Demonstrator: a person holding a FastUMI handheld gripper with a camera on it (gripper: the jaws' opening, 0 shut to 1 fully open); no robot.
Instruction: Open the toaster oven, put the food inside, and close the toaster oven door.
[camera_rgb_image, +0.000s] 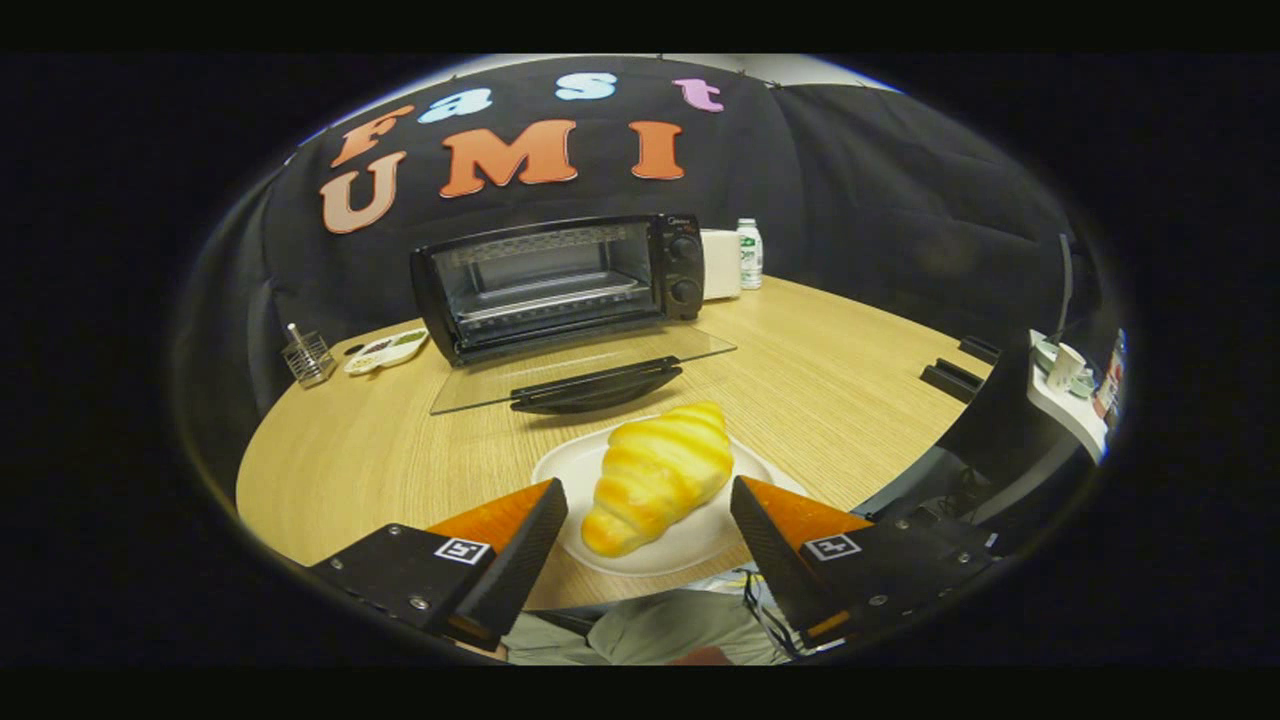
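Two fingers of the tongs (648, 525) stand wide apart with the croissant (657, 476) between them, neither finger touching it as far as I can tell. The croissant lies on a white plate (700, 545) near the front edge of the tabletop (830, 370). Beyond it the toaster oven (560, 285) has its glass door (590, 365) already folded down flat, the dark handle (596, 387) pointing toward the plate.

Risks from here, in my judgement: the croissant is plump, ridged and tapered at both ends, with a glossy surface, so fingers that close near a tapered end could squeeze it out sideways or tip it off the plate. It looks soft, and a hard pinch may dent it. The plate is smooth and shallow and could slide on the wood-grain tabletop if nudged. The lowered door juts out between plate and oven cavity; a low carry could knock its handle or glass edge. Inside, the wire rack (545, 300) leaves a low opening under the top of the oven, so a high approach could catch the frame.
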